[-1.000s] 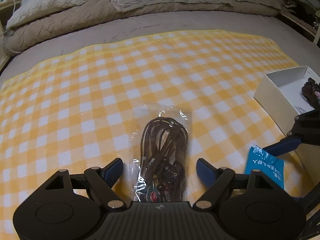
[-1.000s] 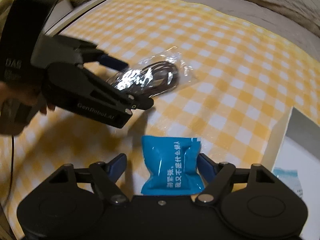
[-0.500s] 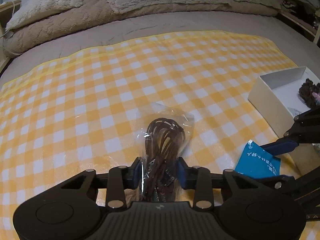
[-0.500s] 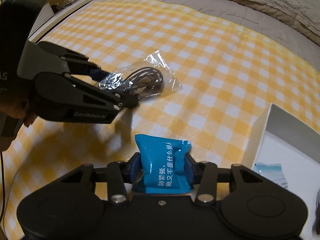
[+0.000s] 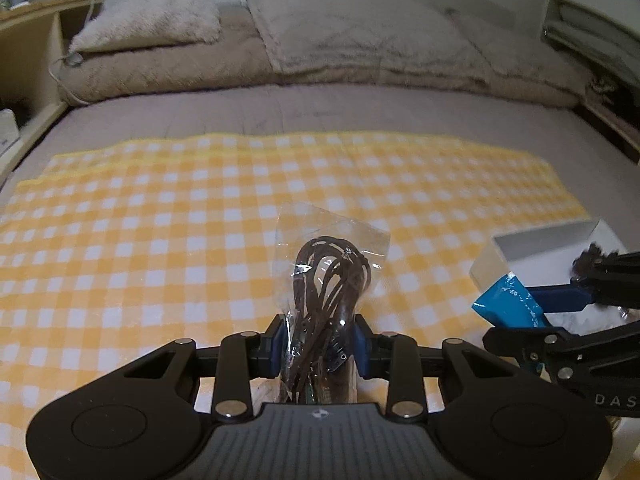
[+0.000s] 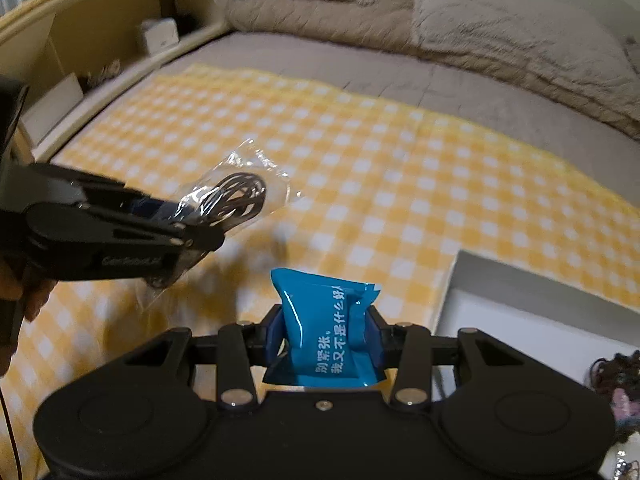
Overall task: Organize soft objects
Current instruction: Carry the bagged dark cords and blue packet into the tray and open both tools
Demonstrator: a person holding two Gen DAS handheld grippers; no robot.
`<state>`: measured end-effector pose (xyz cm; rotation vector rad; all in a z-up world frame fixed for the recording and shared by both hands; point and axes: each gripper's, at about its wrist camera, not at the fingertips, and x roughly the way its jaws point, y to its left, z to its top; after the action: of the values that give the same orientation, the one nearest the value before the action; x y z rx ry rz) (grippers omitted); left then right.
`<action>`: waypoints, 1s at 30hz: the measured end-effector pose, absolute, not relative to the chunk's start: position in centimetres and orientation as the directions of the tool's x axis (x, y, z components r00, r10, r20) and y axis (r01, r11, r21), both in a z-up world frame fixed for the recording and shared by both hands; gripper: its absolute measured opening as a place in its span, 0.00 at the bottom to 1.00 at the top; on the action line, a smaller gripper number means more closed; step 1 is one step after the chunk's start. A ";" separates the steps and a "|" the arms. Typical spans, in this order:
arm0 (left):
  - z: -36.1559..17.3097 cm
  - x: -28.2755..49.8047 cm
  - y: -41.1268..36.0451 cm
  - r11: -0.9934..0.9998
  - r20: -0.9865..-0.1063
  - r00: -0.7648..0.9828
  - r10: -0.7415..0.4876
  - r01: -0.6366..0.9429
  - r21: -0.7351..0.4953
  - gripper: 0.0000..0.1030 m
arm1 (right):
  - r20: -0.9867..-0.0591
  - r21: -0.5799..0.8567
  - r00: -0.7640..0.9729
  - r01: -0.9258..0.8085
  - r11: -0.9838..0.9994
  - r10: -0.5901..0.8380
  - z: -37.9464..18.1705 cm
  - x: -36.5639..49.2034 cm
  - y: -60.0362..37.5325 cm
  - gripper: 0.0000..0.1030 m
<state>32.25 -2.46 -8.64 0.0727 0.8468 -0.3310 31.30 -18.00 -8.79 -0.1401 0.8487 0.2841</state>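
Blue packet [image 6: 334, 334], white Chinese print

A yellow-and-white checked blanket [image 5: 168, 240] lies spread over a grey bedsheet [image 5: 320, 108]. At the head of the bed a folded beige quilt [image 5: 168, 68] carries a fluffy pillow [image 5: 148, 20] and a quilted pillow [image 5: 360, 28] side by side. A pale wooden shelf unit [image 6: 92, 28] runs along the bed's edge, holding a small white box [image 6: 160, 34].
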 end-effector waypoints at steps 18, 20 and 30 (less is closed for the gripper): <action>-1.6 28.0 -5.8 0.946 -0.602 0.731 -0.321 0.281 -0.163 0.34 | -0.558 0.018 0.815 -0.177 0.984 0.157 -2.0 26.6 -22.6 0.42; -1.0 27.8 -6.5 0.939 -0.585 0.735 -0.343 0.295 -0.179 0.34 | -0.538 0.027 0.829 -0.162 0.986 0.151 -1.2 26.2 -23.5 0.42; -0.6 27.4 -11.7 0.890 -0.544 0.706 -0.455 0.385 -0.245 0.34 | -0.475 0.069 0.877 -0.043 0.997 0.071 0.6 24.3 -29.6 0.42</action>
<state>27.36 -11.69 -0.63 -0.1161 0.6344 -0.4675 24.29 -29.65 0.57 0.0573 0.4977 0.0595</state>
